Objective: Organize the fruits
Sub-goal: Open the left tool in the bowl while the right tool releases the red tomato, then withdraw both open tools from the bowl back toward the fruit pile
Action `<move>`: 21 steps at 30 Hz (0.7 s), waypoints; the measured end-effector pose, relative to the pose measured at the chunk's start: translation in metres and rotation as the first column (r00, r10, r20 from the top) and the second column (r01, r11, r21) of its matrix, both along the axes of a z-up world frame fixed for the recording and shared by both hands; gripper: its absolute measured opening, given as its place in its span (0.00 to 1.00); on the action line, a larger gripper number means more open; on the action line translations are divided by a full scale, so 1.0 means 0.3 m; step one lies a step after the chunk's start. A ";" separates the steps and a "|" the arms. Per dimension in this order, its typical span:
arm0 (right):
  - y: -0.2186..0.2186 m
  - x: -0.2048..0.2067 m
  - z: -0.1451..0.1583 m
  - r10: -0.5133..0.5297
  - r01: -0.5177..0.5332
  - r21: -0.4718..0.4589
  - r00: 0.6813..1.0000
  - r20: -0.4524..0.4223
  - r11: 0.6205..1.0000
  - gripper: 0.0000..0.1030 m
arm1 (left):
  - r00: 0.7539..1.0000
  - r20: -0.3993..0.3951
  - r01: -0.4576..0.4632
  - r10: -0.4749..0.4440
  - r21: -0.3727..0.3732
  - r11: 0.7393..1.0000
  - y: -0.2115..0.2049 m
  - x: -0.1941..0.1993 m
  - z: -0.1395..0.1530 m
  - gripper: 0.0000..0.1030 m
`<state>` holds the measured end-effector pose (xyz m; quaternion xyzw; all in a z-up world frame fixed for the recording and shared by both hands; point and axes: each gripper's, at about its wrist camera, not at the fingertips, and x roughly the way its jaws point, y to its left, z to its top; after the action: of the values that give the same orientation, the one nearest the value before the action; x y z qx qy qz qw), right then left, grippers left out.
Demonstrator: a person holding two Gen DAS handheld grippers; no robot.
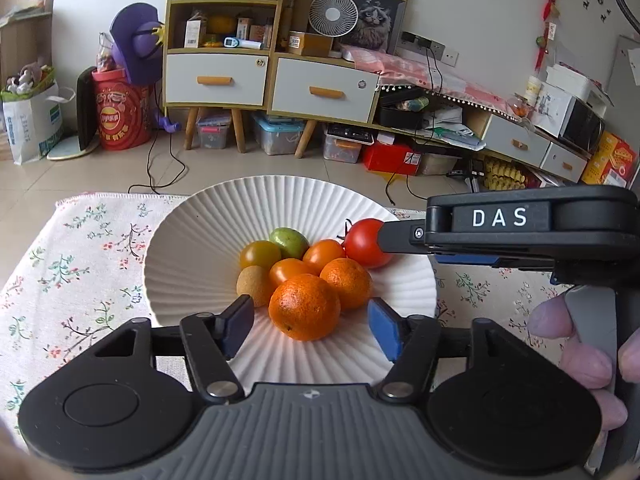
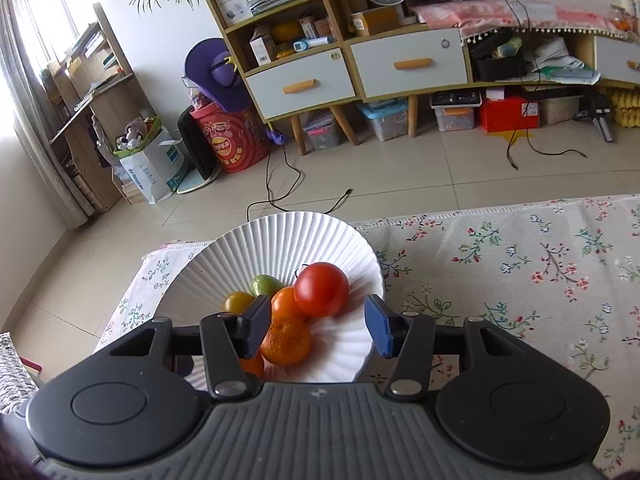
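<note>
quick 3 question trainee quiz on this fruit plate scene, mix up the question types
1. True or false: the left tongs are clamped on the nearest orange.
2. Which fruit sits between the right tongs' pads? A green fruit, B red tomato, C brown round fruit.
3. Fill in: all the fruit lies in a white ribbed ____.

Key
1. False: both pads stand clear of the orange.
2. B, the red tomato, with a gap at each pad.
3. plate.
</note>
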<state>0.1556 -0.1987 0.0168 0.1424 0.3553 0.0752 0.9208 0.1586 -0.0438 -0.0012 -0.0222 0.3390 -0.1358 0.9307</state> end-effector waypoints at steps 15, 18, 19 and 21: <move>-0.046 -0.111 0.047 -0.068 0.068 -0.052 0.998 -0.007 0.996 0.71 | 0.999 -0.014 0.032 -0.031 0.061 0.998 0.032 -0.090 0.052 0.92; -0.050 -0.131 0.052 -0.071 0.071 -0.067 0.997 -0.007 0.995 0.75 | 0.999 -0.019 0.029 -0.027 0.069 0.997 0.043 -0.106 0.059 0.95; -0.049 -0.135 0.052 -0.072 0.072 -0.072 0.997 -0.006 0.995 0.77 | 1.000 -0.020 0.025 -0.024 0.074 0.997 0.046 -0.112 0.059 0.96; -0.048 -0.152 0.051 -0.071 0.071 -0.082 0.997 -0.004 0.994 0.79 | 1.000 -0.018 0.020 -0.019 0.081 0.996 0.051 -0.121 0.062 0.98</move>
<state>0.1100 -0.2131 0.0320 0.1172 0.3560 0.0272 0.9267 0.1222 -0.0284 0.0174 0.0179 0.3525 -0.1306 0.9265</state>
